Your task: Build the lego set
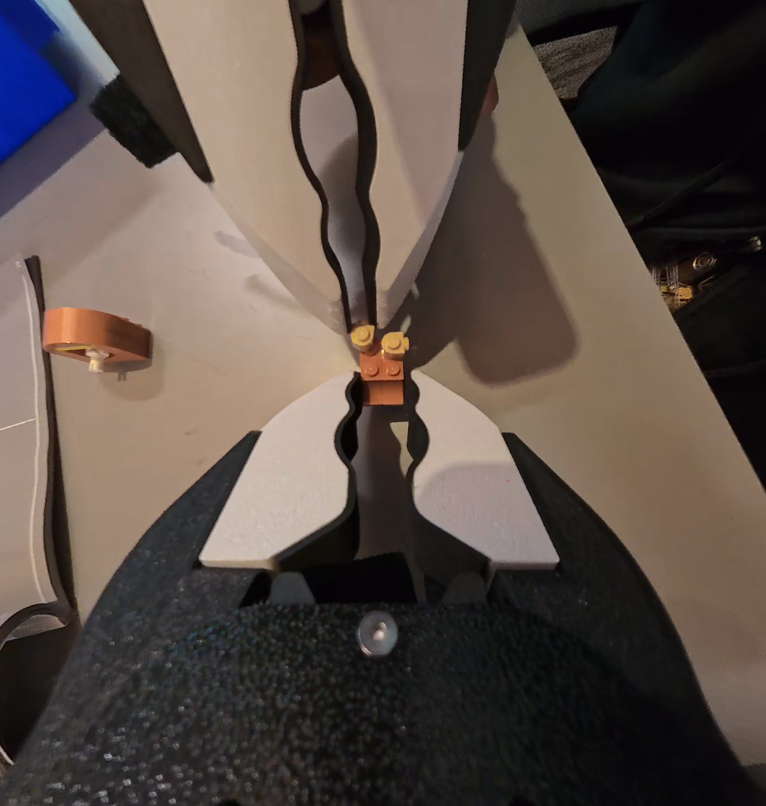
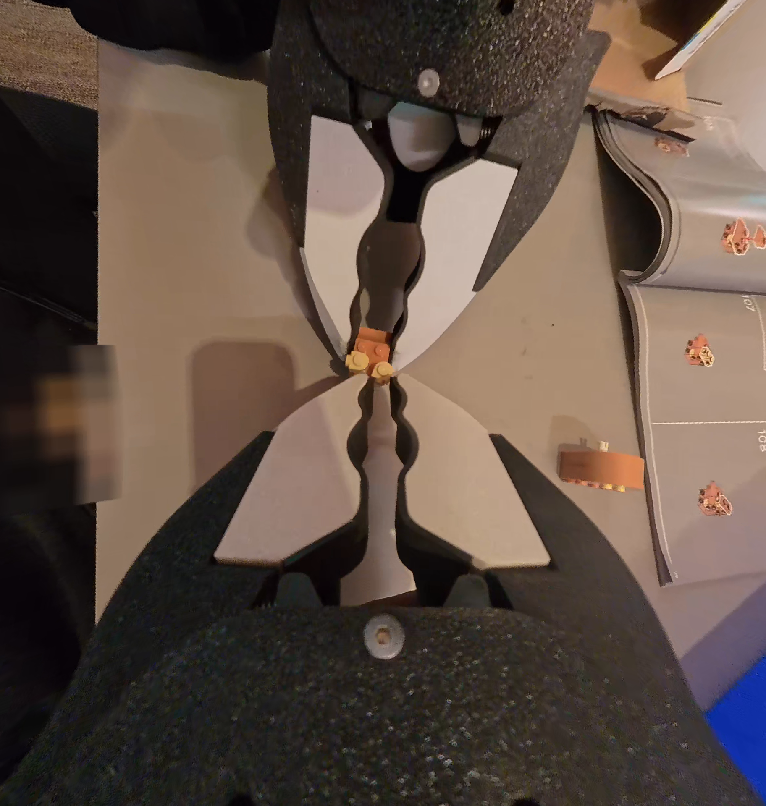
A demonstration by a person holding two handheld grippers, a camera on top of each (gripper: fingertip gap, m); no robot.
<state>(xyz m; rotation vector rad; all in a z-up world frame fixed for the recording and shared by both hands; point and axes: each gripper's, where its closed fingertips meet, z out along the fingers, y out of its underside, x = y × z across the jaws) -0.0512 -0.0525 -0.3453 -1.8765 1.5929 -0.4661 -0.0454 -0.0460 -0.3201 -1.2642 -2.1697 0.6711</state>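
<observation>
My left gripper (image 1: 383, 384) is shut on a small brown brick block (image 1: 381, 388) and holds it just above the white table (image 1: 176, 270). The block has two studs on top. A tan round stud piece (image 1: 395, 344) sits on its far edge. My right gripper (image 2: 377, 386) comes from the opposite side, tip to tip with the left one. It is shut on a second tan round piece (image 2: 382, 373) and holds it against the brown block (image 2: 374, 344). The left wrist view shows this piece (image 1: 362, 338) pinched in the right gripper's tips (image 1: 361, 323).
A brown curved brick assembly (image 1: 97, 336) lies on the table; it also shows in the right wrist view (image 2: 599, 471). An open grey instruction booklet (image 2: 699, 349) lies beside it. A blue object (image 1: 14, 87) is beyond it. A person in dark clothing (image 1: 699, 174) is at the table edge. My left and right fingertips are right by each other.
</observation>
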